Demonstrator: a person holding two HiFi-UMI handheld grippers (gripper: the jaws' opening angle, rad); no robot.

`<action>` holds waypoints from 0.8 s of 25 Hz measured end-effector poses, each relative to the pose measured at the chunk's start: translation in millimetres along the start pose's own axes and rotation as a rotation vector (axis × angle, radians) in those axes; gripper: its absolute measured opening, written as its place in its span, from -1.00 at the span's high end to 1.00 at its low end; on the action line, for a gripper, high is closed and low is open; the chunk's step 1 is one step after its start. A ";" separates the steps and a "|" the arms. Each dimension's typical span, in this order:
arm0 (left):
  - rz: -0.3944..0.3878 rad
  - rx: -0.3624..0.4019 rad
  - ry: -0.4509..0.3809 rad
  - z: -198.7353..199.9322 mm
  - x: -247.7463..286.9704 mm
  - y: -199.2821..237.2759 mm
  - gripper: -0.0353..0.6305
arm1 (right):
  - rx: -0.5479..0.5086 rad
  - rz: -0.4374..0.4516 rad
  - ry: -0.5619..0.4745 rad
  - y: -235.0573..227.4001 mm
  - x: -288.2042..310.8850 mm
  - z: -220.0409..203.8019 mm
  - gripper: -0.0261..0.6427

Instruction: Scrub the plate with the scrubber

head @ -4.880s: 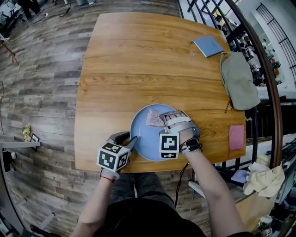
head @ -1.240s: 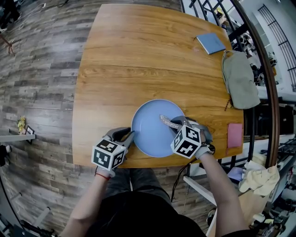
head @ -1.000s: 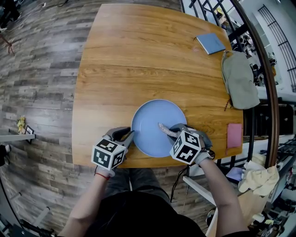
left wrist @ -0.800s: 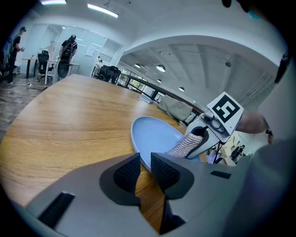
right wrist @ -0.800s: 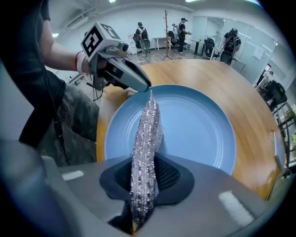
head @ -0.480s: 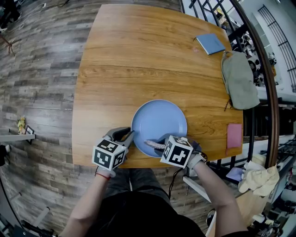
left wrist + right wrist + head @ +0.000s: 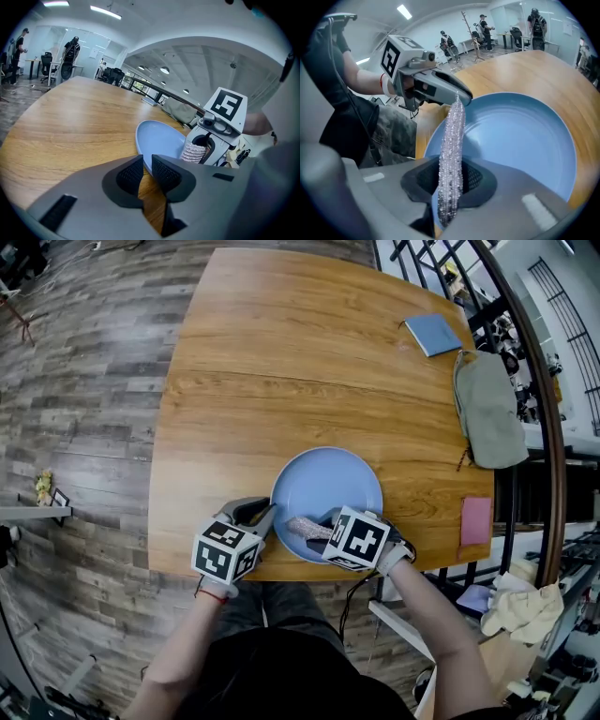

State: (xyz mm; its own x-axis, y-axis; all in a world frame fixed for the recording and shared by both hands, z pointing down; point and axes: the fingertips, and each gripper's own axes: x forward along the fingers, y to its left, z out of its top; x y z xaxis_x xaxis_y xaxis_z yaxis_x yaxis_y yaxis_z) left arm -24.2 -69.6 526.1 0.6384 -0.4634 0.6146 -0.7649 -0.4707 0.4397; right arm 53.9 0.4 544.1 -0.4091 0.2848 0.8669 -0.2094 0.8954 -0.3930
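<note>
From the head view, a round pale-blue plate (image 7: 330, 482) lies on the wooden counter (image 7: 281, 362) near its front edge. The left claw (image 7: 267, 515) meets the plate's left rim, and the right claw (image 7: 324, 524) reaches in over the plate's near part. The right claw holds a silvery mesh scrubber (image 7: 305, 527), which lies across the plate's lower left area, pointing toward the left claw. Far off on the counter's right side are a blue square pad (image 7: 433, 334), a grey-green cloth bag (image 7: 489, 409) and a pink rectangular card (image 7: 476, 519). In the left gripper view the claw stands narrow, its jaws having just been closing, with the plate's near rim running into the slim gap between the ridged pads; the scrubber hangs in the other claw just beyond. In the right gripper view the pads clamp the scrubber's lower end, the strip rises straight out from between them above the plate's blue surface, and its tip sits just beside the left claw at the rim.
</note>
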 end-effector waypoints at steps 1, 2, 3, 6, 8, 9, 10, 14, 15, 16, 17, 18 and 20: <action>-0.001 0.000 -0.001 -0.1 0.0 -0.2 0.73 | 0.015 -0.004 -0.016 -3.4 -1.7 0.7 0.69; -0.002 0.000 -0.002 -0.1 0.1 -0.2 0.73 | 0.025 -0.011 -0.029 -6.3 -3.2 1.4 0.68; -0.002 0.000 -0.003 -0.2 0.1 -0.1 0.73 | 0.026 -0.019 -0.038 -8.5 -4.1 2.0 0.67; -0.004 -0.003 -0.005 -0.1 -0.4 0.6 0.73 | 0.006 -0.043 -0.041 -12.4 -5.1 3.2 0.58; -0.006 -0.003 -0.005 0.3 -0.8 0.8 0.73 | -0.011 -0.053 -0.041 -15.0 -7.7 4.5 0.53; -0.006 -0.003 -0.005 0.4 -0.9 0.9 0.73 | -0.016 -0.054 -0.045 -16.3 -9.5 5.6 0.49; -0.007 -0.003 -0.005 0.4 -1.0 1.2 0.73 | -0.017 -0.052 -0.054 -17.3 -11.7 7.2 0.43; -0.011 -0.005 -0.004 -0.1 -0.3 0.6 0.73 | 0.004 -0.030 -0.116 -20.1 -24.4 15.7 0.39; -0.012 -0.005 -0.003 0.0 -0.1 0.2 0.73 | 0.009 -0.026 -0.132 -20.6 -28.0 18.0 0.36; -0.013 -0.005 -0.003 0.0 -0.1 0.0 0.73 | 0.015 -0.027 -0.149 -22.1 -31.6 20.7 0.35; -0.014 -0.005 -0.002 0.0 -0.1 -0.1 0.73 | 0.021 -0.038 -0.170 -24.9 -35.0 23.8 0.35; -0.014 -0.005 -0.001 -0.1 -0.3 0.0 0.73 | 0.028 -0.057 -0.194 -29.0 -38.1 27.5 0.35; -0.013 -0.007 -0.001 -0.4 -0.7 0.0 0.73 | 0.034 -0.107 -0.238 -38.6 -42.0 34.7 0.39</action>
State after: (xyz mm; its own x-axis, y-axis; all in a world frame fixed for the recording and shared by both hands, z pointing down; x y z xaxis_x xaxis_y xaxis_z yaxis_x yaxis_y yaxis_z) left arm -24.6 -69.0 526.0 0.6483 -0.4582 0.6082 -0.7572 -0.4716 0.4519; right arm 48.3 -58.0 512.2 -0.5799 0.0973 0.8089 -0.2904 0.9029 -0.3168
